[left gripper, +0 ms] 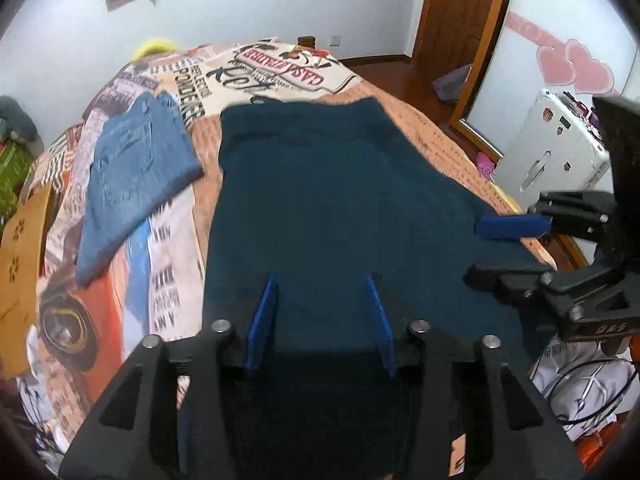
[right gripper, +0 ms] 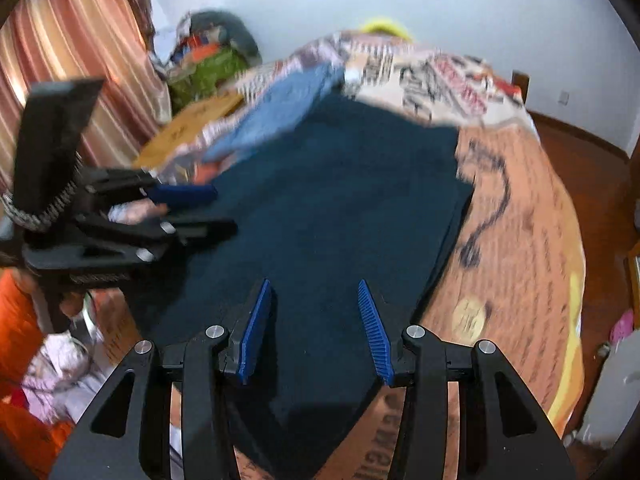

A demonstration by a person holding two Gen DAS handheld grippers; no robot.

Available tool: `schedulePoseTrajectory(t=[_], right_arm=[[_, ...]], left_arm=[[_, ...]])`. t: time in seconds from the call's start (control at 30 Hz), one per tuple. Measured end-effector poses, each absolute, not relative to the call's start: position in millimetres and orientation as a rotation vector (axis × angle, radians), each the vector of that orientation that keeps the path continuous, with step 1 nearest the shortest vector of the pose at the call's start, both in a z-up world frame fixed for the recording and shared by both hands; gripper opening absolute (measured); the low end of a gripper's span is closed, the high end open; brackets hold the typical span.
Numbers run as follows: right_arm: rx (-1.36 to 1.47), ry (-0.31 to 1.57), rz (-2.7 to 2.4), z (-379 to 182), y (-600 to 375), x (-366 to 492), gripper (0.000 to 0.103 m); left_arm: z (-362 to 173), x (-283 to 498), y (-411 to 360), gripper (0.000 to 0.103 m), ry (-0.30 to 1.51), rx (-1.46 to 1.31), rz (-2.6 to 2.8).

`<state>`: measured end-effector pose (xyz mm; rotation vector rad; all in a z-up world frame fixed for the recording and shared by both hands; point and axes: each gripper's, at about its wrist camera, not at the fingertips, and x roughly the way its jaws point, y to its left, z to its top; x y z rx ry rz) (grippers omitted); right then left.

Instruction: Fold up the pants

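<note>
Dark navy pants [left gripper: 344,200] [right gripper: 332,200] lie flat and spread along the printed bedspread [left gripper: 436,136] [right gripper: 520,216]. My left gripper [left gripper: 322,280] hovers over their near end, its blue fingers [left gripper: 262,320] apart and nothing pinched between them. The right gripper [right gripper: 314,284] is over the same near end farther right, jaws apart, with cloth showing below the gap but not clamped. From the side, the right gripper [left gripper: 484,250] sits at the pants' right edge and the left gripper [right gripper: 224,210] at their left edge, both with a visible gap.
Folded light blue jeans [left gripper: 136,176] [right gripper: 280,108] lie on the bed left of the pants. A tan wooden board [left gripper: 24,256] flanks the bed's left side; a white suitcase [left gripper: 552,148] stands on the floor to the right. A person's orange sleeve [right gripper: 20,320] is at lower left.
</note>
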<state>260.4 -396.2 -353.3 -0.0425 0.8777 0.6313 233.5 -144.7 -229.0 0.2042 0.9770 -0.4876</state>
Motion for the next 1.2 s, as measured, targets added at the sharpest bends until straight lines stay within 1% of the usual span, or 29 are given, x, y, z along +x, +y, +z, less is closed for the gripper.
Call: schedulePoseTrajectory(t=[0.13,0.33,0.4,0.47,0.5,0.63,0.67,0.77,0.8,0.83,1.03,1.2], right_arm=[[-0.086,0.844,0.608,-357,-394,250,0.042],[-0.07,0.836,0.594,-345,-402,250,0.044],[-0.065,0.815,0.574,-338,-409,245,0.049],[-0.055,0.794,0.543,-333,-416,244,0.059],[-0.043,0.781,0.526,-329,-422,245,0.06],[0.019,0.775,0.484,-323,-439,251,0.061],[0.032,0.773,0.475,-322,-442,253,0.061],[0.054,0.767,0.448,-324,-446,257,0.071],[0.058,0.768,0.443,-325,-446,257,0.071],[0.063,0.775,0.441,-328,-445,259,0.071],[0.113,0.86,0.465,-348,-441,282,0.071],[0.198,0.934,0.499,-368,-443,303,0.071]], left_arm=[[-241,225,-144,0.05,0.958,0.202,-0.467],[-228,231,-144,0.051,0.98,0.209,-0.457],[-223,232,-142,0.051,0.981,0.207,-0.452],[-214,233,-141,0.051,0.962,0.218,-0.441],[-210,234,-140,0.052,0.948,0.23,-0.437],[-196,244,-135,0.065,0.908,0.257,-0.422],[-195,248,-133,0.065,0.908,0.258,-0.42],[-194,264,-128,0.069,0.936,0.236,-0.422],[-195,270,-126,0.073,0.952,0.221,-0.423],[-198,279,-124,0.075,0.976,0.204,-0.419],[-221,307,-120,0.076,1.077,0.163,-0.429],[-246,333,-113,0.077,1.188,0.058,-0.486]])
